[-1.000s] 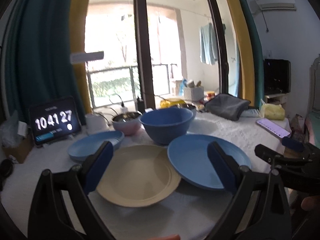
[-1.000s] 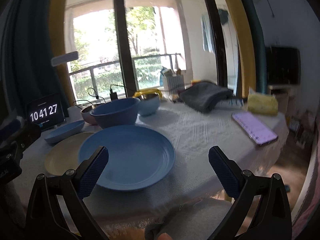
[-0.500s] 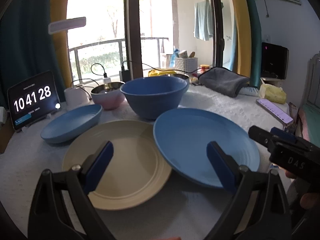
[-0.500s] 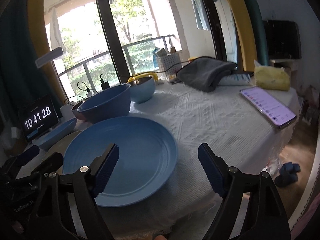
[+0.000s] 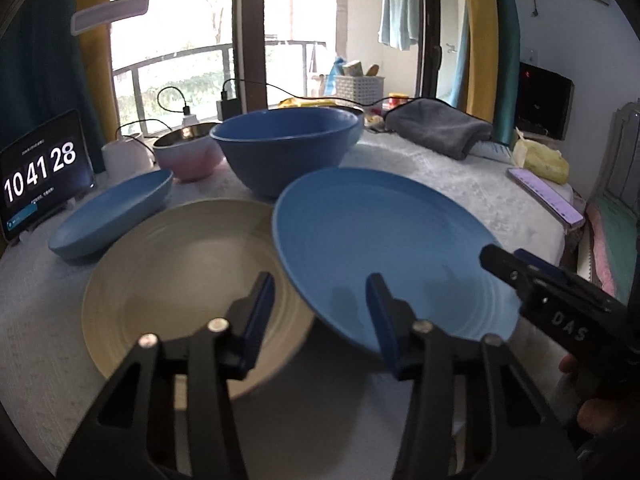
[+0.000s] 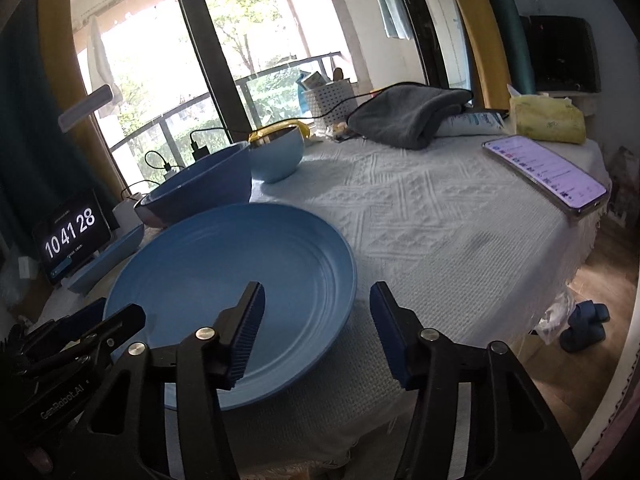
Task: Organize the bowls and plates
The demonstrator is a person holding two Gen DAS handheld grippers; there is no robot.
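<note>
A big blue plate (image 5: 380,248) (image 6: 224,280) lies on the white tablecloth, its left edge over a cream plate (image 5: 172,280). Behind them stand a deep blue bowl (image 5: 284,148), a pink bowl (image 5: 188,156), a shallow blue dish (image 5: 112,208) and a small light-blue bowl (image 6: 276,152). My left gripper (image 5: 320,284) hovers over the spot where the two plates overlap. Its jaws are closing, and no pad touches either plate. My right gripper (image 6: 316,294) hangs over the blue plate's right rim. Its jaws are closing too, with the rim showing in the gap, untouched.
A tablet clock (image 5: 40,176) stands at the far left. A lit phone (image 6: 548,172), a grey cloth (image 6: 408,116) and a yellow bag (image 6: 548,120) sit on the right side. The table's edge (image 6: 560,264) drops off at the right, with slippers on the floor below.
Both grippers have come down and closer to the plates, and both pairs of jaws have narrowed from wide open. The plates and bowls have not moved.
</note>
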